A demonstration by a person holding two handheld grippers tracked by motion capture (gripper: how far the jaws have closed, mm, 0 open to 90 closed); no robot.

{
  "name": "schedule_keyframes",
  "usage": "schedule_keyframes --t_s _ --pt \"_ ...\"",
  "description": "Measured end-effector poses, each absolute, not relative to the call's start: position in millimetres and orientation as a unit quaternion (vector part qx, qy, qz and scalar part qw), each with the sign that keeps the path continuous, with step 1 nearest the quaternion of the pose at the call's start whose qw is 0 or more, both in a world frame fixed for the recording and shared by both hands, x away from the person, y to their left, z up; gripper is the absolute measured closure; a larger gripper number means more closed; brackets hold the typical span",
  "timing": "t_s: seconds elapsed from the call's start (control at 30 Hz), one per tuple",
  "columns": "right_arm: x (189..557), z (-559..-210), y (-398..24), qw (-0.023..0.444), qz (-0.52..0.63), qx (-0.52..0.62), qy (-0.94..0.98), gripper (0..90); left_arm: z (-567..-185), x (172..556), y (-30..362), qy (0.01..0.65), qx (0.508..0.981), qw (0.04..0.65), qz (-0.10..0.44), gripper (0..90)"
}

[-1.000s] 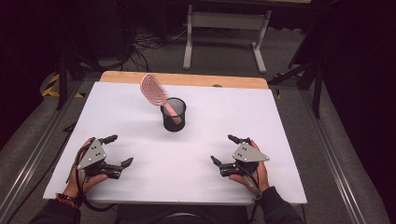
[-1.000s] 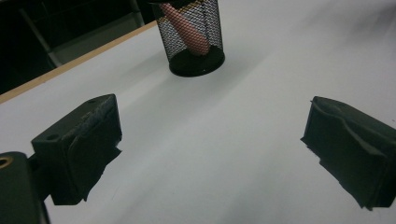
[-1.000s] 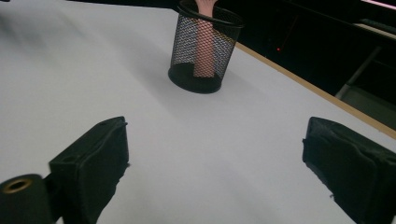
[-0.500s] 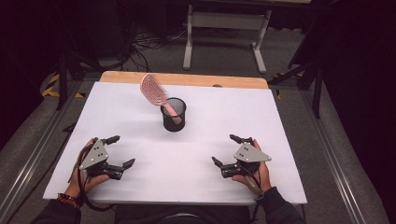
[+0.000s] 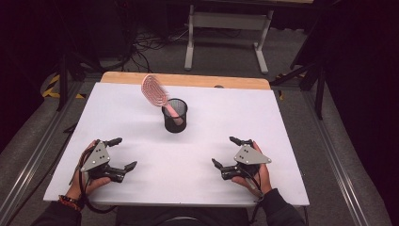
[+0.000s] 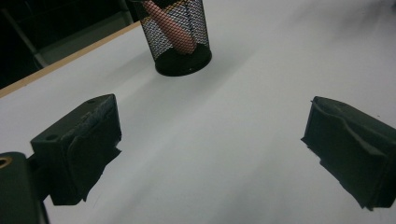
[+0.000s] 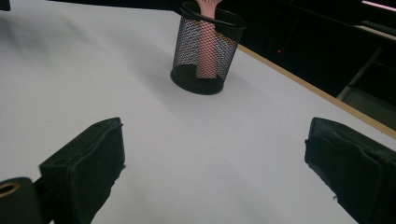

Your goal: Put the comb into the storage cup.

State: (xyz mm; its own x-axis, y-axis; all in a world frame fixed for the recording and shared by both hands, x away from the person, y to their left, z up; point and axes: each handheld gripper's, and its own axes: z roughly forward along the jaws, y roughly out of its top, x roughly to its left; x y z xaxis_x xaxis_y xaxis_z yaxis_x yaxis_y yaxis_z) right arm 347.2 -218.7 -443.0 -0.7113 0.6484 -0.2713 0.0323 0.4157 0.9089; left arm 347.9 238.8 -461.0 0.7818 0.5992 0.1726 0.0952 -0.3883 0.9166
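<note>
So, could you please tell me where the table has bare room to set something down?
Bare white table lies left and right of the mesh cup holding the pink brush, and between the left gripper and right gripper. Nowhere is crowded.

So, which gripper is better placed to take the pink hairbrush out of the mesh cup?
Probably left. The hairbrush leans out of the cup toward the left gripper; the right gripper is equally open.

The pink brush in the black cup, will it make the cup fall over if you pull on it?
Probably it could. The brush leans to one side, its wide head well above the rim, so a sideways tug may lever the cup over. The cup is open mesh, so it likely weighs little. Its base looks solid and flat, which may help if the pull goes straight up.
</note>
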Motion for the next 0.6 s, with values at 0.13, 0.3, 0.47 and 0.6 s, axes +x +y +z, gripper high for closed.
schedule_keyframes --t_s 0.13,0.3,0.47,0.6 --pt "347.9 -443.6 -220.9 0.31 0.496 0.223 0.78 5.8 -461.2 348.3 237.4 0.217 0.797 0.507 0.247 5.1" --pt "348.7 -444.1 -223.4 0.31 0.494 0.223 0.781 6.0 -461.3 349.6 235.7 0.214 0.799 0.505 0.246 5.1" --pt "348.5 -443.2 -224.2 0.31 0.494 0.22 0.782 6.7 -462.0 349.9 234.8 0.213 0.8 0.505 0.243 5.2" --pt "348.2 -442.6 -223.7 0.31 0.497 0.221 0.78 6.7 -461.3 349.5 235.0 0.215 0.798 0.507 0.246 5.2"
